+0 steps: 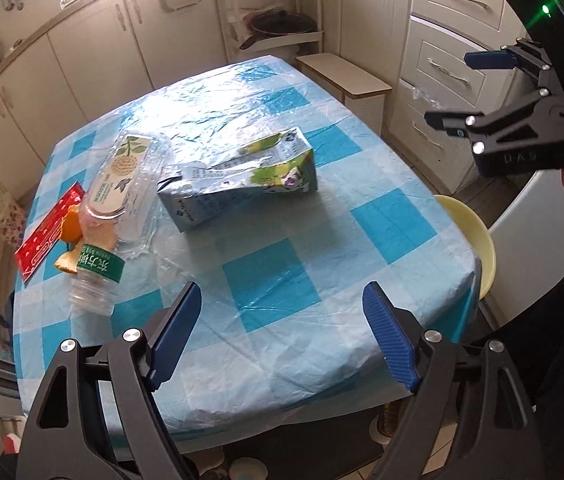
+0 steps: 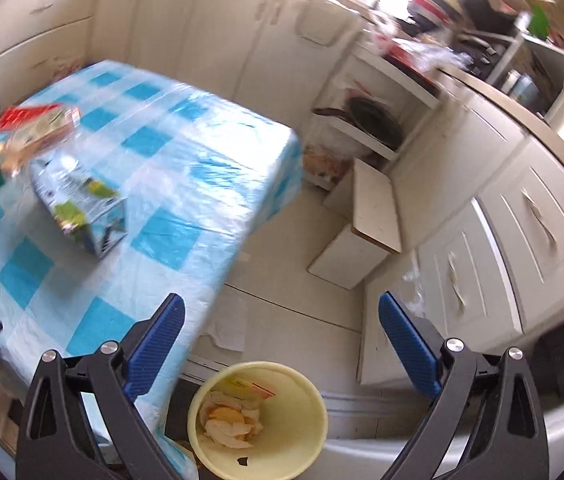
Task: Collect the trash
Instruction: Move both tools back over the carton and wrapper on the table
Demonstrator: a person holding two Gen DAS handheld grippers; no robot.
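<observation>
Trash remaining on the blue-and-white checked counter (image 1: 274, 280) is seen from the left wrist view: a crushed grey-and-green drink carton (image 1: 242, 180) at the middle, and at the left edge a clear plastic tray with a printed label (image 1: 130, 176), a clear plastic bottle with a green label (image 1: 96, 272), orange peel (image 1: 70, 232) and a red wrapper (image 1: 48, 232). The left claw (image 1: 282, 336) is held wide apart over the near counter edge, with nothing between its pads. The right claw (image 1: 466, 88) is seen at the upper right, spread and empty.

From the right wrist view, the right claw (image 2: 282, 344) is spread wide and empty above a pale yellow round plastic bin (image 2: 314, 412) on the floor beside the counter; peel and a wrapper are already inside. A drop appears done. Next, the carton (image 2: 82, 204) should be reached and gripped across its narrow sides.
</observation>
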